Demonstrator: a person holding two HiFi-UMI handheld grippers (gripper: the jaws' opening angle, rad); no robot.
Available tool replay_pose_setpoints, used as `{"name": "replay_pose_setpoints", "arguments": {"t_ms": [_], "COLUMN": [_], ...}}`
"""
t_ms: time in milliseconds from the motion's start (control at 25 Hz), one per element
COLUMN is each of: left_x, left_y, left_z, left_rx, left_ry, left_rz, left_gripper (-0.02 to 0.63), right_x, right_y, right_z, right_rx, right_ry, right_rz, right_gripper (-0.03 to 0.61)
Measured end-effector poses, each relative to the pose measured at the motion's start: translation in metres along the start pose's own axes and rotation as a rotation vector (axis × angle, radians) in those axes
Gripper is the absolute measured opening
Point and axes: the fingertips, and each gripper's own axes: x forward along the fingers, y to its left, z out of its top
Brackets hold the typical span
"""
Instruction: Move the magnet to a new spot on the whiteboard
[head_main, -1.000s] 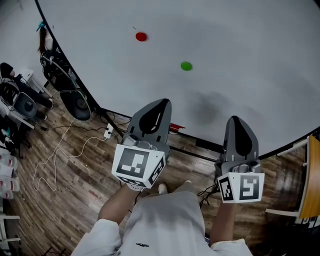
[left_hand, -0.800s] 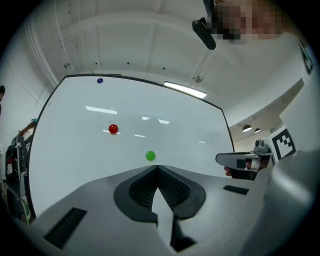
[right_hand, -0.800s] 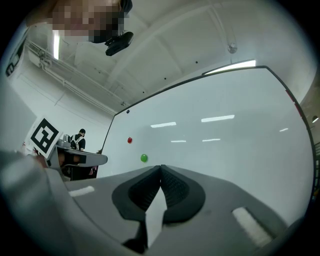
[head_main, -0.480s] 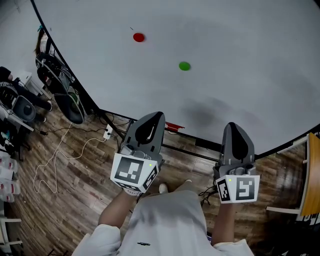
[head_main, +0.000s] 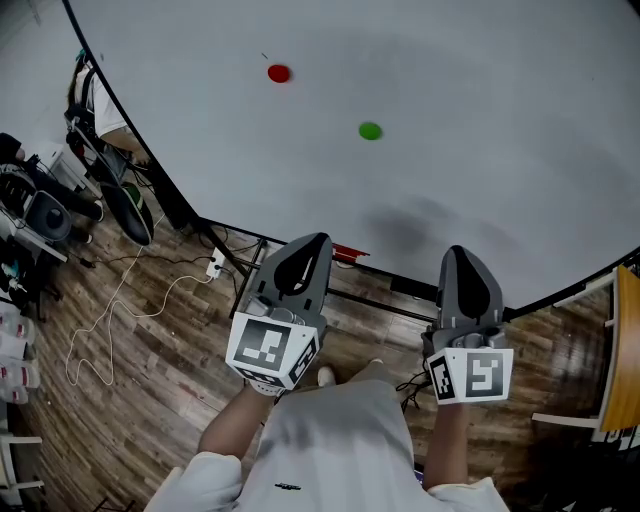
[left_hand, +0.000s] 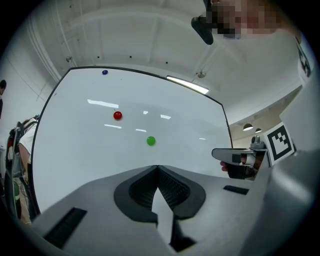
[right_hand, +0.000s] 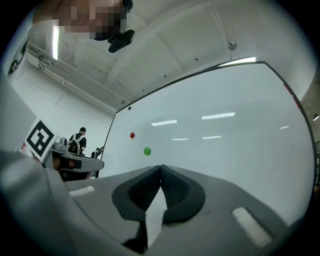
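Note:
A large whiteboard (head_main: 480, 120) fills the upper part of the head view. On it stick a red magnet (head_main: 279, 73) and, lower right of it, a green magnet (head_main: 370, 130). A small blue magnet (left_hand: 104, 72) sits near the board's top edge in the left gripper view. My left gripper (head_main: 308, 243) is shut and empty, held low in front of the board's bottom edge. My right gripper (head_main: 462, 253) is beside it, shut and empty too. Both are well short of the magnets, which show as a red magnet (right_hand: 132, 135) and a green magnet (right_hand: 147, 151) in the right gripper view.
Wooden floor (head_main: 150, 330) lies below the board, with a white cable (head_main: 110, 310) and black equipment (head_main: 50, 215) at the left. A wooden piece of furniture (head_main: 625, 360) stands at the right edge. A person with a backpack (right_hand: 77, 141) stands far off to the left.
Both grippers have dropped back a little from the whiteboard toward my body. Their jaws stay shut. The magnets have not moved on the board.

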Motion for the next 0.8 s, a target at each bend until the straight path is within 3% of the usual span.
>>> {"name": "replay_pose_setpoints", "arguments": {"t_ms": [800], "left_x": [-0.0003], "left_y": [-0.0062], "left_z": [-0.0036], "left_rx": [-0.012], "left_ry": [0.001], "left_rz": [-0.014], "left_gripper": [0.006], "right_x": [-0.0006], "right_y": [0.0004], "right_z": [-0.0072], "right_rx": [-0.005], "right_ry": [0.023], "right_rz": [-0.001], "right_gripper": [0.006]}}
